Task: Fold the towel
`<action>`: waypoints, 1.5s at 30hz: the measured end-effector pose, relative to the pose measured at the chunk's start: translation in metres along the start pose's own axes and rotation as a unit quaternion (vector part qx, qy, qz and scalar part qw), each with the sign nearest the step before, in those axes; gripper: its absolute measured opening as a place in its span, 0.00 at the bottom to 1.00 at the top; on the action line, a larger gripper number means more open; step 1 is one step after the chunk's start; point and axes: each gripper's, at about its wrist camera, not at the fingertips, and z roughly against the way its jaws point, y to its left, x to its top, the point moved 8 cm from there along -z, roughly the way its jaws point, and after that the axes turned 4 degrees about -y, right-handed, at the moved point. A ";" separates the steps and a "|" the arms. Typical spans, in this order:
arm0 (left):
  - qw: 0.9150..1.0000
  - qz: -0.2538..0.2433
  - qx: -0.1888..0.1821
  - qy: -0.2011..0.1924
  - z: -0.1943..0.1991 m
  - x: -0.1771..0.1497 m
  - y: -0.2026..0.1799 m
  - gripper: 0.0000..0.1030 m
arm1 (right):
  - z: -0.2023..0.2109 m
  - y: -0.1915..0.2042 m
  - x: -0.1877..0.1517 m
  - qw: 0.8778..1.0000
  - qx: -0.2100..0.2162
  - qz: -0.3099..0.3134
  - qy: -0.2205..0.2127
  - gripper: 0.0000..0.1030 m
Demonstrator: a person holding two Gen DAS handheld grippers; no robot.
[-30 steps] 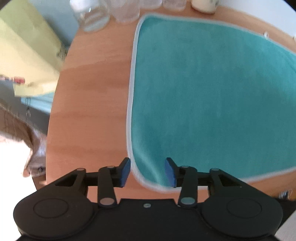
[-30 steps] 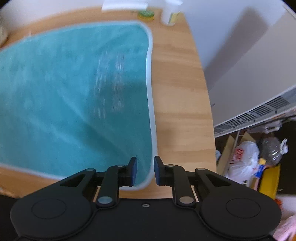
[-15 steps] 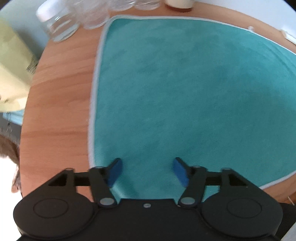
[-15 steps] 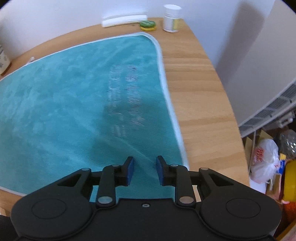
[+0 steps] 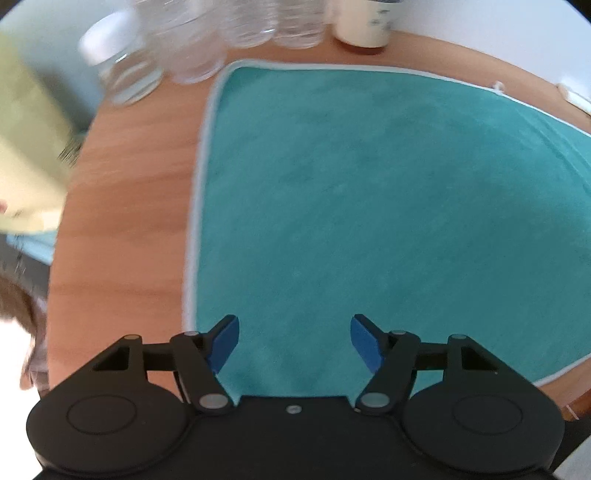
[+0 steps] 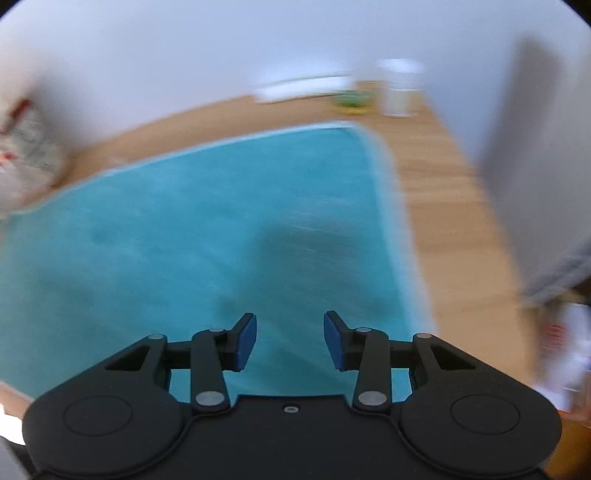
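A teal towel (image 5: pixel 369 203) with a pale hem lies spread flat on the wooden table (image 5: pixel 129 221). My left gripper (image 5: pixel 294 338) points steeply down over the towel's near left corner. Its blue pads (image 5: pixel 225 341) stand wide apart and are closing slightly, with only flat cloth below them and nothing pinched. In the blurred right wrist view the same towel (image 6: pixel 184 240) fills the left and middle. My right gripper (image 6: pixel 290 341) hovers open above it, just inside the towel's right hem, with its pads (image 6: pixel 245 341) clear of the cloth.
Several clear glass jars (image 5: pixel 129 70) and a cream cup (image 5: pixel 364 22) stand along the table's far edge. A yellow object (image 5: pixel 26 147) sits off the left side. At the far right corner are a white pot (image 6: pixel 400 92), a green lid (image 6: pixel 351 99) and a white strip (image 6: pixel 303 86).
Both grippers have moved inward from the towel's near corners to over the cloth, and both jaws stand wider. The right view has tilted up, so more wall shows.
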 end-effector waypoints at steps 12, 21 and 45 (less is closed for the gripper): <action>0.999 -0.008 0.031 0.030 -0.020 0.003 0.018 0.85 | -0.039 -0.002 0.016 0.999 -0.020 0.038 0.022 0.00; 0.998 -0.008 0.046 0.044 -0.027 0.003 0.029 0.90 | -0.017 -0.047 0.021 0.993 -0.097 0.051 0.044 0.13; 0.991 0.035 0.109 0.076 -0.017 -0.001 0.029 0.99 | -0.066 -0.105 0.148 0.977 -0.049 0.205 0.022 0.05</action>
